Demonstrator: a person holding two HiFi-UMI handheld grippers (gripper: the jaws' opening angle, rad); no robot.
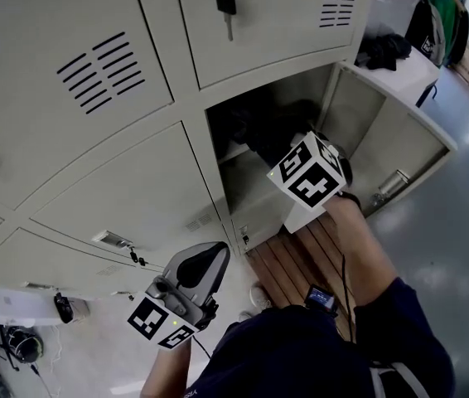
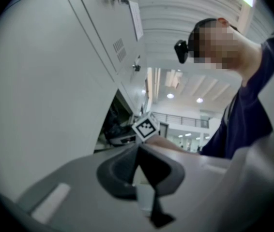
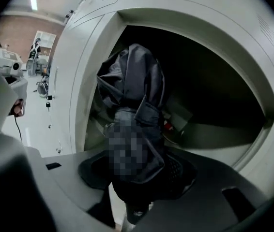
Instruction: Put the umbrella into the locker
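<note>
We hold the folded dark umbrella (image 3: 132,95) in the right gripper (image 3: 136,173), whose jaws are clamped on its lower end, so the fabric bundle stands up from between the pads and points into the mouth of the open locker (image 3: 253,76). From above, this gripper's marker cube (image 1: 309,171) sits right at that locker's opening, and the swung-out door (image 1: 408,139) stands to the right of it. How far past the locker's front edge the umbrella reaches we cannot tell, as the inside is very dark. The left gripper (image 2: 138,149) hangs well apart from the open locker, low and to its left, in front of the closed doors; its jaws are pressed together with nothing between them. A black-headed key (image 1: 225,2) hangs from the lock of the compartment just above the open locker. A small label plate (image 1: 114,239) sits on a closed door to its lower left (its print is too small for us to read). A slatted wooden bench (image 1: 301,264) lies just below the open locker.
</note>
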